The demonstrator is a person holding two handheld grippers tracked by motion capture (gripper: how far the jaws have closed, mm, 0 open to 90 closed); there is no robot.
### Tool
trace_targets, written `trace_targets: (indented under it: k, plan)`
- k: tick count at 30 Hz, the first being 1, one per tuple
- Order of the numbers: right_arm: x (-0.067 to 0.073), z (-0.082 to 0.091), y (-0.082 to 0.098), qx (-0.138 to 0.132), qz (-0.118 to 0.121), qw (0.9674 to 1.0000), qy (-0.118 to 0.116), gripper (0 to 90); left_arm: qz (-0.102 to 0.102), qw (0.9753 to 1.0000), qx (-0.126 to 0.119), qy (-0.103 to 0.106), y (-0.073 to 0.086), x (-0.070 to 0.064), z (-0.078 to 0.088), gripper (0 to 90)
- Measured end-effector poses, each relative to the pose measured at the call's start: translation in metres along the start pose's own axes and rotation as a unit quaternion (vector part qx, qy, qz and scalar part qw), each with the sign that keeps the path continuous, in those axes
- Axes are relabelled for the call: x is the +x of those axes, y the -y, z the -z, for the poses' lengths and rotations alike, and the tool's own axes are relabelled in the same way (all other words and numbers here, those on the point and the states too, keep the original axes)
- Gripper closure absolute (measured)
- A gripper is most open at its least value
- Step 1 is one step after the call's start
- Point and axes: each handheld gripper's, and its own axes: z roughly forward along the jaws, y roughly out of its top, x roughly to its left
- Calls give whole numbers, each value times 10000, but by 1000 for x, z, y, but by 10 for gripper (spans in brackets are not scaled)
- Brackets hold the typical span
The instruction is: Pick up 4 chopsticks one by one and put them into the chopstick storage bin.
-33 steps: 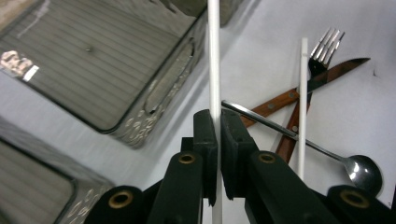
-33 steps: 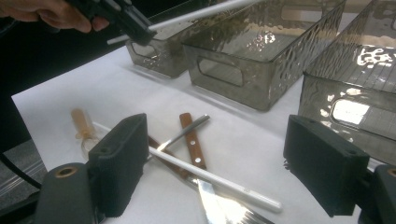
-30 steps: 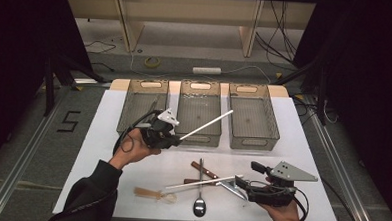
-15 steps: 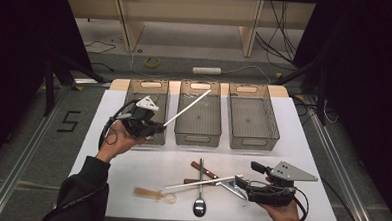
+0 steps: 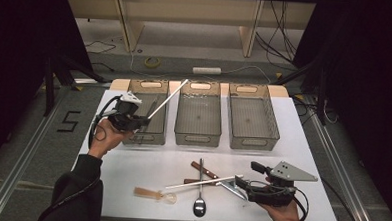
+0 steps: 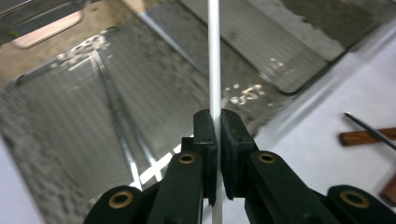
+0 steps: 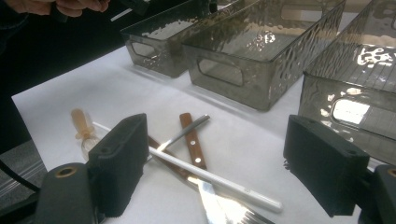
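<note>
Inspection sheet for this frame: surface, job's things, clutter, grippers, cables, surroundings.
Surface: white table, no spills seen.
Job's things: white chopstick clamped in the left gripper, held over the left bin; middle bin and right bin look empty.
Clutter: second white chopstick, spoon, wood-handled knife, small amber scoop near the front edge.
Grippers: left shut on the chopstick; right gripper open by the cutlery pile.
Cables: black cable loops from the left gripper.
Surroundings: tape roll, power strip on the floor.
</note>
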Motion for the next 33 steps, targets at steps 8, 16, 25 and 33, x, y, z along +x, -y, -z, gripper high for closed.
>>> trace_targets:
  k: [8, 16, 25, 33]
  plan:
    - [0, 0, 0, 10, -2, 10000, -1, 232, 374, 9990, -37, -232, 10, 21, 0, 858]
    - [0, -1, 0, 18, 1, 10000, 1, 232, 562, 9973, -11, -478, 15, 30, -4, 858]
    - [0, -1, 0, 26, 5, 10000, 3, 232, 816, 9942, -21, -707, 20, 41, -7, 858]
    - [1, -2, 1, 32, 27, 10000, 2, 232, 1038, 9916, -59, -768, 25, 50, -11, 858]
